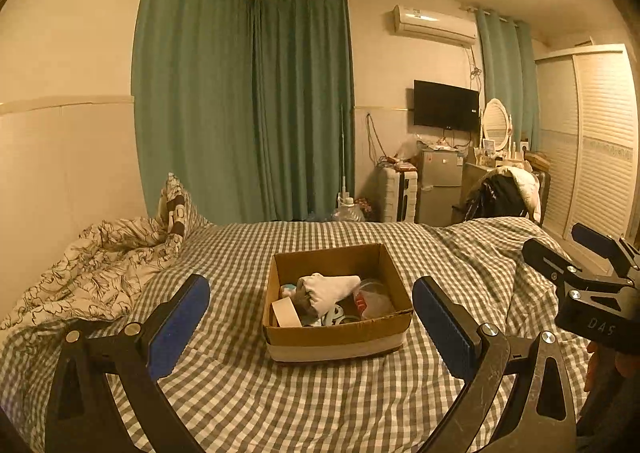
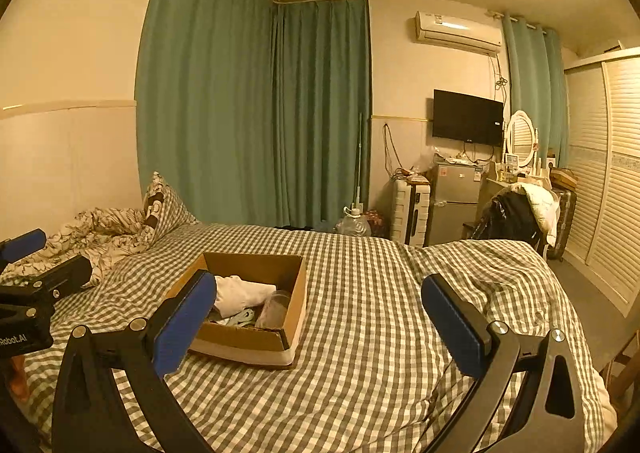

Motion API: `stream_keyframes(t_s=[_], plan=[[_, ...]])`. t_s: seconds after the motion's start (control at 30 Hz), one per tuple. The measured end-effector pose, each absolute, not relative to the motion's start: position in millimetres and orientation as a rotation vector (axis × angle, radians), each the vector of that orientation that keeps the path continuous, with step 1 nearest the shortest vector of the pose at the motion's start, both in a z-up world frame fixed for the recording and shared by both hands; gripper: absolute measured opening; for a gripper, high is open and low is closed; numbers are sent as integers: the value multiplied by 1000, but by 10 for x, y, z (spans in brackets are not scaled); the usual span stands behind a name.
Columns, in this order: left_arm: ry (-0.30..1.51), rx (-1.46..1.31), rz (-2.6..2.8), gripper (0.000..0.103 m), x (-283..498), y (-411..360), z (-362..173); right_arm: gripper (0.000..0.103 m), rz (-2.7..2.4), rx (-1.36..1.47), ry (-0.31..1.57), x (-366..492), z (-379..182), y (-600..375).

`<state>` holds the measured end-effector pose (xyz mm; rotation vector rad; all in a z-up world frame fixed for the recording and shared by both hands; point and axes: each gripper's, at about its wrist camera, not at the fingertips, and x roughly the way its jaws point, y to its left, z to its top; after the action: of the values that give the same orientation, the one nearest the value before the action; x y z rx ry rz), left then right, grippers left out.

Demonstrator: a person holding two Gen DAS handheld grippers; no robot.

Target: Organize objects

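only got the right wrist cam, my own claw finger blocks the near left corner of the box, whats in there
observer: A tape roll sits in that corner of the box, against the front wall.
operator: left claw holding anything
observer: No, the left claw is open and empty, pointed at the box.
operator: that clear thing on the right of the box, any label
observer: Yes, the clear container shows a red label.
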<state>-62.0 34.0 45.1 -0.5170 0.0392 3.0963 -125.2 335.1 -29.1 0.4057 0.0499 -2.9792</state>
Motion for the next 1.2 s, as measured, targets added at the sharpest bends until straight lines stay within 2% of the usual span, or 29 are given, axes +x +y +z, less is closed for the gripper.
stream_keyframes(t_s=[0.43,1.2], plan=[[-3,-547,3100,103,-633,300,452,103,-2969,411,47,-1261,-263,3350],[25,-567,3098,103,-633,353,455,103,-2964,421,58,-1248,-292,3298]])
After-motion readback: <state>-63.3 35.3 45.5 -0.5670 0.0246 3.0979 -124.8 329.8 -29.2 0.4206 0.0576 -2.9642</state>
